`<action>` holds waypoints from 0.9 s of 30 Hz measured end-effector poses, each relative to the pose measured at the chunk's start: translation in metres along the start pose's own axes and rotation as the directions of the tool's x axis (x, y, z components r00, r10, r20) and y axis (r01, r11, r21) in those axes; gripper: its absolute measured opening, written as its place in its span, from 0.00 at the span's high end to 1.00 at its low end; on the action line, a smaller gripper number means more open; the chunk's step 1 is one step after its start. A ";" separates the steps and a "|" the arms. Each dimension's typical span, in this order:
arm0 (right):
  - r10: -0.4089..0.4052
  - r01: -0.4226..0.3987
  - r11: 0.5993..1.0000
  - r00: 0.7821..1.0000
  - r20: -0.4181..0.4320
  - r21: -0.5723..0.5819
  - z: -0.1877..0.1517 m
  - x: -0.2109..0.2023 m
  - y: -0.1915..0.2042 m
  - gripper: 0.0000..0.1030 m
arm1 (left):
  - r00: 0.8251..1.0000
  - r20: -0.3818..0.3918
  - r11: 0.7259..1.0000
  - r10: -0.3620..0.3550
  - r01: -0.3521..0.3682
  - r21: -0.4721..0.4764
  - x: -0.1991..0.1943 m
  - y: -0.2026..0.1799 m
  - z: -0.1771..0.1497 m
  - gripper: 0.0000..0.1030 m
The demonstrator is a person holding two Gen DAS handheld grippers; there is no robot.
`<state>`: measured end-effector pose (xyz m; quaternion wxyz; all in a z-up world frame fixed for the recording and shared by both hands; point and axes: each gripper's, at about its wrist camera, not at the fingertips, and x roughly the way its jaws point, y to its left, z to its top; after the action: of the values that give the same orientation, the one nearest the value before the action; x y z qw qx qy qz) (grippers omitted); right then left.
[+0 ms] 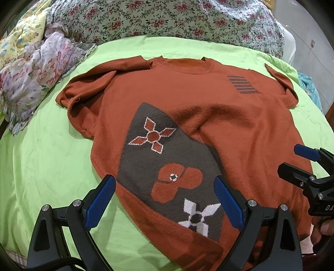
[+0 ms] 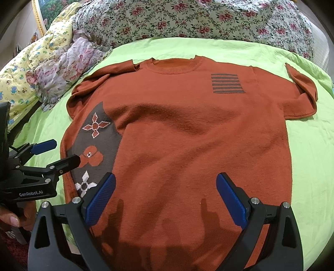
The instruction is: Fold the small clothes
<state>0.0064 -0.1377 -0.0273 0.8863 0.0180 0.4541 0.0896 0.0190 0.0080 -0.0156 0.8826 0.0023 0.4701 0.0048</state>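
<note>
A rust-orange knit sweater (image 1: 187, 100) lies front up on a green sheet (image 1: 52, 166), collar at the far side, both sleeves tucked in near the shoulders. It has a grey panel with flowers (image 1: 167, 162) and a small striped patch (image 1: 243, 84). It also shows in the right wrist view (image 2: 187, 135). My left gripper (image 1: 165, 200) is open and empty, hovering over the hem at the grey panel. My right gripper (image 2: 166, 200) is open and empty over the middle of the hem. Each gripper shows in the other's view: the right gripper (image 1: 300, 160) and the left gripper (image 2: 60, 154).
A crumpled pale floral cloth (image 1: 37, 77) lies at the far left on the sheet. A floral quilt (image 1: 167, 18) is heaped along the far edge and a yellow printed quilt (image 2: 25, 68) at the left. Green sheet (image 2: 309, 166) shows to the right of the sweater.
</note>
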 end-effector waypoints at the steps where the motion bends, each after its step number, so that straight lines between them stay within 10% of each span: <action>1: -0.002 0.002 1.000 1.000 0.001 0.002 0.000 0.000 -0.001 0.06 | 1.000 0.002 1.000 -0.004 0.004 -0.003 0.001 0.000 0.001 0.07; 15: 0.034 -0.045 0.984 0.997 0.065 0.174 0.021 -0.020 -0.060 0.06 | 0.999 -0.046 0.999 -0.007 0.006 -0.036 0.017 -0.004 0.030 0.07; 27: -0.204 0.160 0.940 0.972 0.121 0.300 0.104 -0.026 -0.197 0.06 | 0.998 -0.062 0.996 0.019 -0.025 -0.091 0.050 -0.002 0.110 0.07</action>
<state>0.1040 -0.3311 0.0323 0.9103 0.1115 0.3938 -0.0615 0.1387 0.0067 0.0043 0.8669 -0.0334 0.4961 0.0363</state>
